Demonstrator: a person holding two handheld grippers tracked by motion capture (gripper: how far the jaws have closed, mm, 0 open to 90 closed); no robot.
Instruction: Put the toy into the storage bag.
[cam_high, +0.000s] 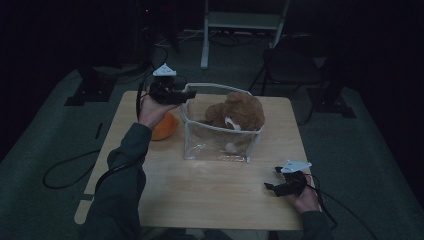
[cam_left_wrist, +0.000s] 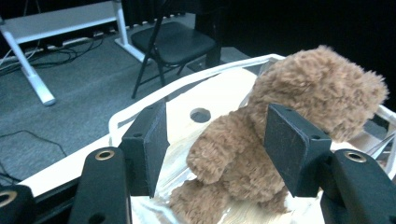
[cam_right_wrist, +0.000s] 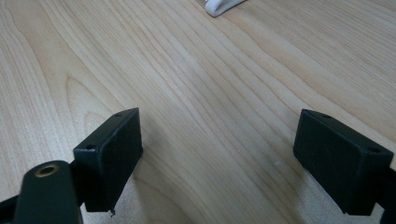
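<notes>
A brown teddy bear (cam_high: 237, 112) sits in a clear plastic bag (cam_high: 217, 145) with a white rim that stands open at the middle of the wooden table (cam_high: 210, 190). My left gripper (cam_high: 189, 94) hovers at the bag's upper left rim, open. In the left gripper view the bear (cam_left_wrist: 289, 107) lies just beyond my left gripper (cam_left_wrist: 219, 144), with the white rim (cam_left_wrist: 140, 105) curving behind its fingers. My right gripper (cam_high: 272, 179) is held low over the table's front right, open and holding nothing. The right gripper view has my right gripper (cam_right_wrist: 219, 163) above bare wood, with a white bag corner (cam_right_wrist: 219, 5) far ahead.
An orange rounded object (cam_high: 164, 128) lies on the table left of the bag, under my left hand. Behind the table stand a dark folding chair (cam_high: 290, 65) and a white frame leg (cam_high: 205, 35). Cables trail on the grey floor (cam_high: 65, 175).
</notes>
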